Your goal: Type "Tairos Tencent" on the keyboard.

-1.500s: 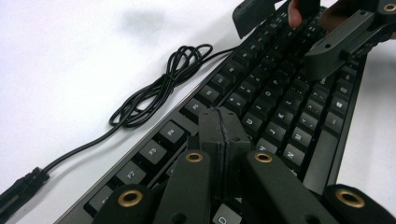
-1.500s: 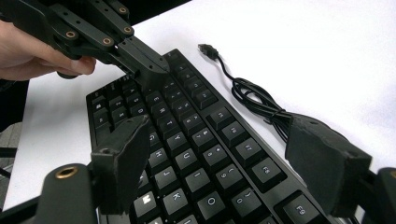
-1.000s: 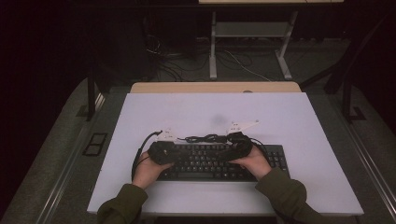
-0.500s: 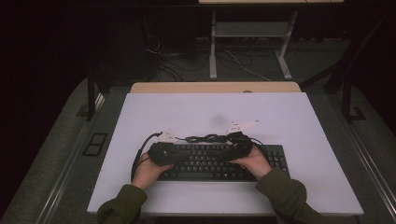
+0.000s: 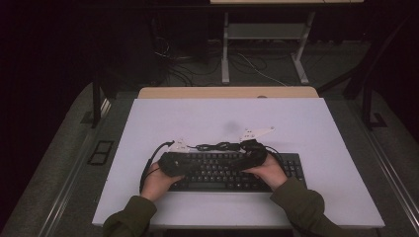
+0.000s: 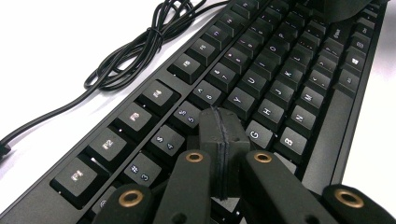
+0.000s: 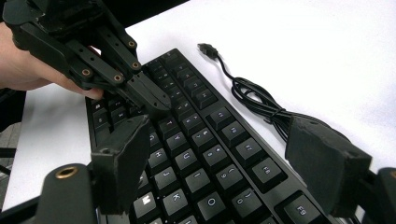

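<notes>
— Black plastic is nearest: a flat black keyboard (image 5: 232,170) lies on the near half of the pale lilac table top (image 5: 306,123), long side running left to right. What are the hands doing?

— Both rest over it. The left gripper (image 5: 173,162) sits above the keyboard's left end, its jaws pressed together with nothing between them; in the left gripper view the joined tips (image 6: 219,135) hover just over the number and letter rows, near the 5 and G keys.

— And the other one?

— The right gripper (image 5: 254,155) is over the right-centre keys. In the right gripper view its two jaws stand wide apart, gripping nothing, with the keys showing between them, and the left gripper (image 7: 149,95) points its closed tips down at the far-left keys.

— Anything beyond the keyboard?

— Just past its far edge lies the keyboard's thin black cable (image 5: 217,146), bundled in loops, its USB plug (image 7: 204,47) lying loose on the table. Farther off is a bare wooden strip (image 5: 222,92) at the table's far edge.
</notes>
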A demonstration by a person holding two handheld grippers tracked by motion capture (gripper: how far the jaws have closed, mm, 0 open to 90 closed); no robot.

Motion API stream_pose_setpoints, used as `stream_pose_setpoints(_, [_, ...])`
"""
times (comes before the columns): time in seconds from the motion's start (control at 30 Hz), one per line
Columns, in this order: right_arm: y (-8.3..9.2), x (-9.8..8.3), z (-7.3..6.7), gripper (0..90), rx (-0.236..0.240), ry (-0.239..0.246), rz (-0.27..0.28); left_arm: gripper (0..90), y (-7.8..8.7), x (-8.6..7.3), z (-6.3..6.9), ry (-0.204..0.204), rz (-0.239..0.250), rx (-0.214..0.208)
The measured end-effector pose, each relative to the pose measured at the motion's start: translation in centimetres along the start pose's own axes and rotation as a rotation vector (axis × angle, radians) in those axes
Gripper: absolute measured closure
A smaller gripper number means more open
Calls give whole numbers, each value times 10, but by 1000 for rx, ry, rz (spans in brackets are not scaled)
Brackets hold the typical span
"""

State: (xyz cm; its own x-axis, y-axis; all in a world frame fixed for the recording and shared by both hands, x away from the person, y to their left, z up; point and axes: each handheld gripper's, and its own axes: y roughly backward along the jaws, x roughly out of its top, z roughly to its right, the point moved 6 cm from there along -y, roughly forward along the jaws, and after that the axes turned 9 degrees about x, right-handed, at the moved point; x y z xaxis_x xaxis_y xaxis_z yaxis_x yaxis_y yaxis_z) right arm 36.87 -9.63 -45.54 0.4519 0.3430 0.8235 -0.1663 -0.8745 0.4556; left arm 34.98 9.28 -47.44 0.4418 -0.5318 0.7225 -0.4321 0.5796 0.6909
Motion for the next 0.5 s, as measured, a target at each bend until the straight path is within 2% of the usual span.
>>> stream_pose_setpoints(0.5, [1,1,0,218,-1,4,3,892,9,4,0,15,35,-3])
